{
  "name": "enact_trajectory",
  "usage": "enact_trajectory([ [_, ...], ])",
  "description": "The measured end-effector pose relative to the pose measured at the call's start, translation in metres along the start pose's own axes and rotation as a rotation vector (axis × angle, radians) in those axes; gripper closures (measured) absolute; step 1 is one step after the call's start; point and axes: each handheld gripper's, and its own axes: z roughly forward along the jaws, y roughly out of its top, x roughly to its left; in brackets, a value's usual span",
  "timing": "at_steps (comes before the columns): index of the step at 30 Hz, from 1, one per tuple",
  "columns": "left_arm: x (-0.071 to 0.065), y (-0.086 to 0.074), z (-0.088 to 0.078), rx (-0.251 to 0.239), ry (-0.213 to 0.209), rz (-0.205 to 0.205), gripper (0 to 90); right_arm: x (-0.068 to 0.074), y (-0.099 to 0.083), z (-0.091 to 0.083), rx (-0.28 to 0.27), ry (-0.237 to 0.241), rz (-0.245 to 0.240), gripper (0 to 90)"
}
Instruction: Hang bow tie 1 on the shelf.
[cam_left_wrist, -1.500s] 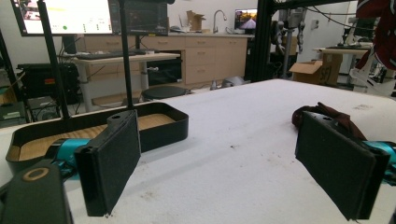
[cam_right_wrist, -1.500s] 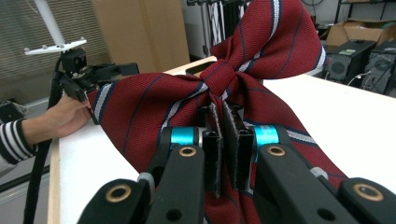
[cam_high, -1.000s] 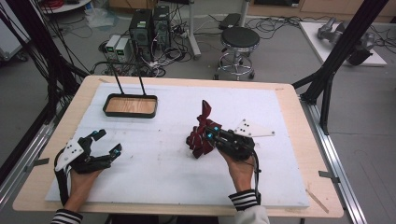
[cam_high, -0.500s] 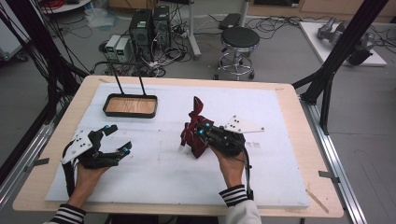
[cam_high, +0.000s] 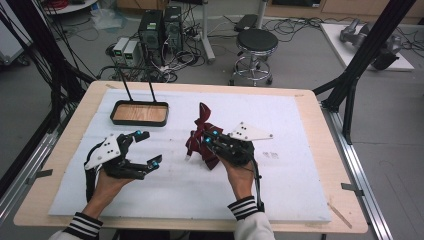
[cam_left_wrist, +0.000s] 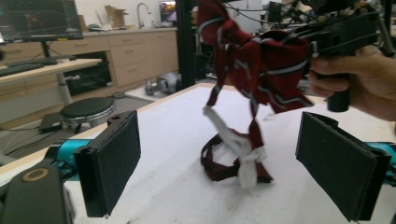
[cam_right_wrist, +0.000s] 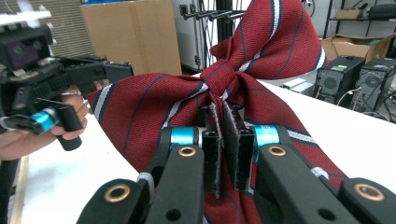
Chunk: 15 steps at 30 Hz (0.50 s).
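Holding a red striped bow tie (cam_high: 202, 137) up off the white mat (cam_high: 290, 150) with our right gripper (cam_high: 212, 140), our left gripper (cam_high: 147, 150) open beside it.

Largest first, we have the wooden table (cam_high: 310, 100) with the white mat spread over it, and at the far left of the mat a black tray (cam_high: 140, 113) with a wood-coloured floor and two thin uprights. Near the middle of the mat, our right gripper has its jaws pressed together on the bow tie just under the knot (cam_right_wrist: 219, 74), so the bow stands above the mat while its strap and white label (cam_left_wrist: 233, 140) trail down onto the surface. Our left gripper sits to the left of the tie, well apart from it, its two pads (cam_left_wrist: 114, 161) standing wide with nothing between them.
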Motion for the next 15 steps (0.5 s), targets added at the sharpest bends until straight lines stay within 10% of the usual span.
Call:
enact_trajectory([
  [15, -0.024, 0.030, 0.029, 0.053, -0.083, -0.017, 15.9, 0.010, 0.003, 0.013, 0.011, -0.007, -0.020, 86.0],
])
